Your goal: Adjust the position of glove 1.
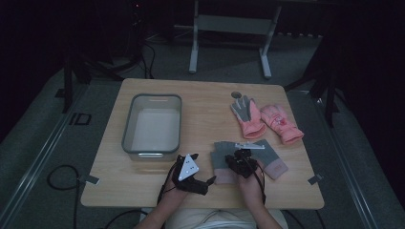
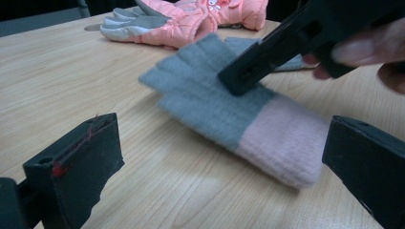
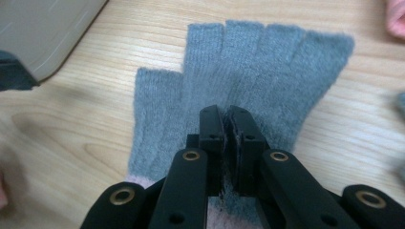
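A grey knitted glove with a pale pink cuff [image 1: 219,160] [image 2: 210,102] [image 3: 248,62] lies flat on the wooden table [image 1: 200,102], fingers pointing away from me. My right gripper [image 1: 240,161] [image 3: 225,112] comes down on its palm, jaws pressed together with a bit of grey knit pinched between them. It also crosses the top of the left gripper view as the right gripper [image 2: 253,69]. My left gripper [image 1: 206,182] [image 2: 222,138] rests just left of the cuff with its jaws wide apart and nothing in them. A second grey glove [image 1: 271,155] lies partly under the right hand.
A pair of pink padded gloves [image 1: 265,119] [image 2: 191,19] lies at the back right. A clear plastic bin [image 1: 153,125] stands on the left half of the table; its corner shows as the bin [image 3: 43,33]. The table's front edge [image 1: 200,205] is close to both hands.
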Tool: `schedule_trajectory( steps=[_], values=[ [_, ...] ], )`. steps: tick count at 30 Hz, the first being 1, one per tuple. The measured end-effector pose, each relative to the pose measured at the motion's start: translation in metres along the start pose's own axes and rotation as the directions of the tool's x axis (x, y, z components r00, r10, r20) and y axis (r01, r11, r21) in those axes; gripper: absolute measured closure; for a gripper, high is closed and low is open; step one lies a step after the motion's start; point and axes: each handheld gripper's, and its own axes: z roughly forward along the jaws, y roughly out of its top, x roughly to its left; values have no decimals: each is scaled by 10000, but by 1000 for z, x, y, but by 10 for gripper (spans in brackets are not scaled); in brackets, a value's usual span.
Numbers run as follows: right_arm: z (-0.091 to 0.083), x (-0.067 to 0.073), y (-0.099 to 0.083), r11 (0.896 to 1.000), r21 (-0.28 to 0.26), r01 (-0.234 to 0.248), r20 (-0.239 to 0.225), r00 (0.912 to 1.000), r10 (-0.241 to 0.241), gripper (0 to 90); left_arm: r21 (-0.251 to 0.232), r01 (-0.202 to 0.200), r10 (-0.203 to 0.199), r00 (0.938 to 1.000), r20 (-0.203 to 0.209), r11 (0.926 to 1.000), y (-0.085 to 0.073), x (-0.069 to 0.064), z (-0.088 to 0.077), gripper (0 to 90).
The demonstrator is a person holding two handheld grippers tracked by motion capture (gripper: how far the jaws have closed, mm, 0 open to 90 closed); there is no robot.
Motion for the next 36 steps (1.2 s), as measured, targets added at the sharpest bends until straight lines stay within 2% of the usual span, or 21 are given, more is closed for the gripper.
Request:
schedule_trajectory(
  steps=[2,5,10,12,14,15,17,19,21,23,25,27,28,29,31,34,35,36],
  values=[
    [7,0,-2,9999,105,30,108,9999,-31,840,8,-1,1,10000,8,10000,0,0,0,0],
    [17,-3,-6,9993,312,-214,106,9997,210,809,8,-7,6,10000,11,10000,0,0,0,0],
    [17,-4,-7,9992,60,-395,65,9992,394,752,36,-22,22,10000,38,10000,0,0,0,0],
    [13,-4,-4,10000,-24,-70,130,9999,70,712,39,5,-5,10000,54,10000,0,0,0,0],
    [2,-8,4,9993,-372,89,-74,9999,-92,685,47,-4,3,10000,76,10000,0,0,0,0],
    [-4,-11,9,9982,-497,327,-201,9992,-338,673,53,-15,14,10000,83,10000,0,0,0,0],
    [-16,-21,19,9939,-765,793,-147,9966,-806,637,48,5,-6,10000,86,10000,0,0,1,0],
    [-27,-35,28,9874,-996,1232,-298,9915,-1267,618,45,-12,12,10000,81,10000,0,0,1,0],
    [-36,-49,33,9764,-1070,1877,-98,9818,-1898,609,50,-16,16,10000,85,10000,0,0,1,0],
    [-41,-64,37,9640,-1096,2421,-397,9680,-2476,603,47,-14,14,10000,75,10000,0,0,1,0],
    [-44,-79,38,9491,-905,3017,-572,9499,-3074,605,20,3,-3,10000,66,10000,0,0,1,0],
    [-49,-93,39,9334,-809,3496,-475,9341,-3540,614,20,-7,7,10000,54,10000,0,0,0,0],
    [-51,-101,39,9216,-739,3809,-578,9210,-3853,622,25,-26,26,10000,53,10000,0,0,0,0],
    [-52,-106,39,9165,-710,3937,-605,9154,-3979,633,43,-47,47,10000,53,10000,0,0,1,0],
    [-54,-120,38,9056,-509,4211,-1073,8992,-4241,638,43,-65,65,10000,43,10000,0,-1,1,0],
    [-52,-139,34,8936,-67,4488,-1429,8840,-4450,635,32,-67,67,10000,6,10000,0,-1,1,0],
    [-51,-144,32,8910,89,4540,-1435,8824,-4482,635,30,-78,78,10000,-2,10000,0,-1,1,0],
    [-48,-149,29,8921,255,4510,-1434,8849,-4432,635,30,-90,90,10000,-19,10000,0,-1,0,0]
  ],
)
